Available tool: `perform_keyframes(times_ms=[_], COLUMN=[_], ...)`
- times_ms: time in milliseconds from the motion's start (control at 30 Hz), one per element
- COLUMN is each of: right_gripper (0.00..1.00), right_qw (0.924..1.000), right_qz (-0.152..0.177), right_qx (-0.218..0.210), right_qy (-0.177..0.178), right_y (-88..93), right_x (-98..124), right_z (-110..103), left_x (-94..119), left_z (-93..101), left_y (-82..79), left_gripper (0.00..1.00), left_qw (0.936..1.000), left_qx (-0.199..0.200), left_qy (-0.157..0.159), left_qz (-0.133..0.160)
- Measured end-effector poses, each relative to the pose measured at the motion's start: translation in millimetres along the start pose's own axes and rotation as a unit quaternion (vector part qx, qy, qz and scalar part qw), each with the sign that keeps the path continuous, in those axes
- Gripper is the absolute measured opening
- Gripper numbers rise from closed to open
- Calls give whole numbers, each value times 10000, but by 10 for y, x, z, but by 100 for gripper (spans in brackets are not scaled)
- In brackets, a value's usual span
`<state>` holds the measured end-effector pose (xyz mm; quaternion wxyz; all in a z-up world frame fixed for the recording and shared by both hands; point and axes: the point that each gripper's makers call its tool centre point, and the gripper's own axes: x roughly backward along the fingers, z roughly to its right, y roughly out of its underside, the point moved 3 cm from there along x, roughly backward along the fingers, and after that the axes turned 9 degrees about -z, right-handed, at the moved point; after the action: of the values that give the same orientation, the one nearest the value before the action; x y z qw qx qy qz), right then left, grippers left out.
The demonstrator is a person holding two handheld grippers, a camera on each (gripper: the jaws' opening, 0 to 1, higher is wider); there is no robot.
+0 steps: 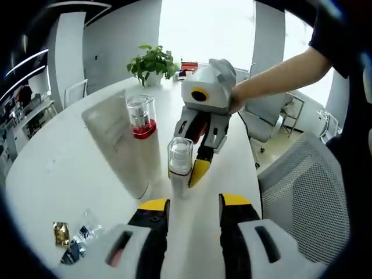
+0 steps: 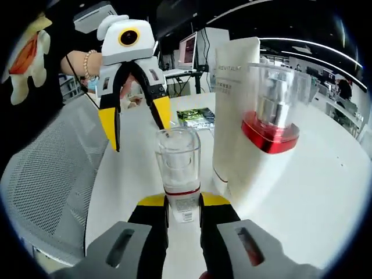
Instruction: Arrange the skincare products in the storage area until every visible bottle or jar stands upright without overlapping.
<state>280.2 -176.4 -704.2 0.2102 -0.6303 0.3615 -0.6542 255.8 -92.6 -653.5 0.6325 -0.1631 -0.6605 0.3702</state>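
A small clear-capped bottle (image 2: pixel 178 168) stands upright on the white table (image 2: pixel 325 192), pinched at its base between the jaws of the right gripper (image 2: pixel 183 204). Just beside it a white tube (image 2: pixel 232 116) stands upright on its cap, with a red-collared bottle (image 2: pixel 272 110) near it; what is inside the containers cannot be told. The left gripper (image 1: pixel 192 204) is held just short of the small bottle, jaws spread and holding nothing. Small sachets (image 1: pixel 70 238) lie on the table near the left gripper. A potted plant (image 1: pixel 152 64) stands at the far edge, and a mesh chair (image 1: pixel 314 197) is set beside the table.
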Motion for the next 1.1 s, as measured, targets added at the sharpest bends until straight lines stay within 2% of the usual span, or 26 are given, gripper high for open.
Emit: perform_keyframes(times_ms=[333,700,933,1100], right_gripper=[20,21,26,33], right_qw=[10000,9999,9995,9988], right_qz=[18,-78,-169,-159], right_qx=[-30,-66,-246,-416], right_qy=[-92,-6,103,196], right_y=[-5,56,93,90], right_x=[17,39,120,164], right_z=[62,87,63,37], left_x=[-6,-10,84,153], left_z=[5,-5,-28,-71], left_y=[43,56,38,39], left_gripper=[36,36,43,47], left_qw=[10000,10000,9998,9992], left_qx=[56,39,183,318], left_qy=[-3,7,-47,-160], left_qz=[-34,-18,109,182])
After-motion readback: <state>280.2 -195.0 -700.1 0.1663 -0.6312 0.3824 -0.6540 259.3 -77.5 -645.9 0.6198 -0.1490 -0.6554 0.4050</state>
